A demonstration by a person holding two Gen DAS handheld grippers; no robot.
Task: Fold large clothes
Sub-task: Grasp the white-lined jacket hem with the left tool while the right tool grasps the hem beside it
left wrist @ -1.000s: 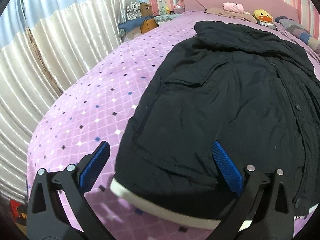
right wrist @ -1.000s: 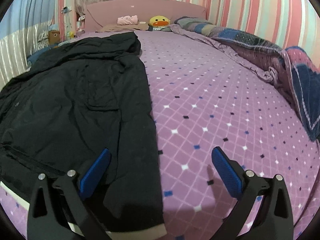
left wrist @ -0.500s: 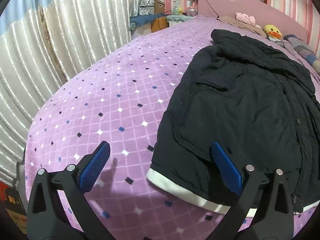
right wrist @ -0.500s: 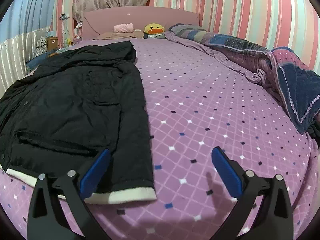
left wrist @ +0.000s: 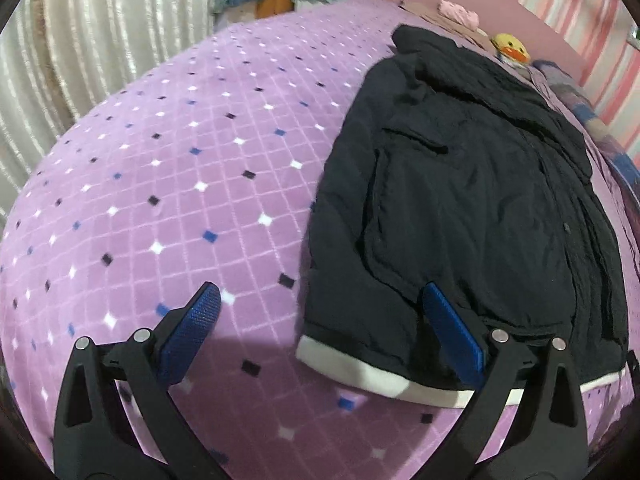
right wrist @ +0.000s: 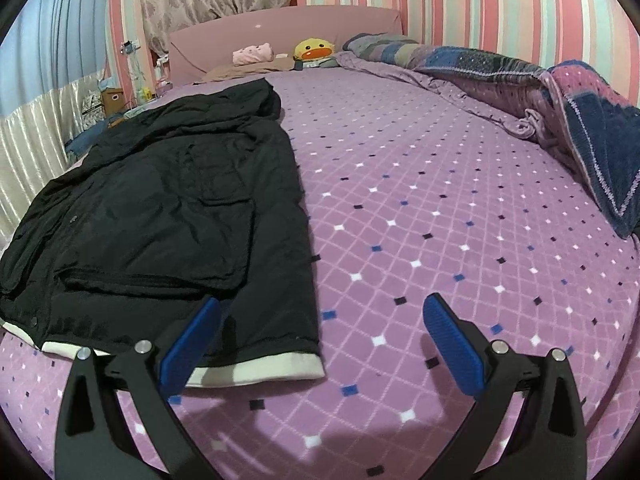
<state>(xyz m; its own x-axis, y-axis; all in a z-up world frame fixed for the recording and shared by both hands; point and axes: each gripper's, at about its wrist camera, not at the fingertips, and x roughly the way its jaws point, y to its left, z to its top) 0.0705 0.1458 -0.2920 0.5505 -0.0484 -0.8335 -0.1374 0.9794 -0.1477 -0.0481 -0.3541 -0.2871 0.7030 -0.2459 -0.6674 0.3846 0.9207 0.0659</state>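
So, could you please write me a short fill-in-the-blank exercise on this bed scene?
1. The black coat has a hem band coloured ____.
2. Both the left gripper and the right gripper are ____.
3. The yellow plush toy by the headboard is a ____.

Missing words: white; open; duck

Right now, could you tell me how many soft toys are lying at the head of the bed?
2: a yellow duck plush against the pink headboard, and a pink plush just to its left in the right wrist view. Others may be hidden behind the quilt.
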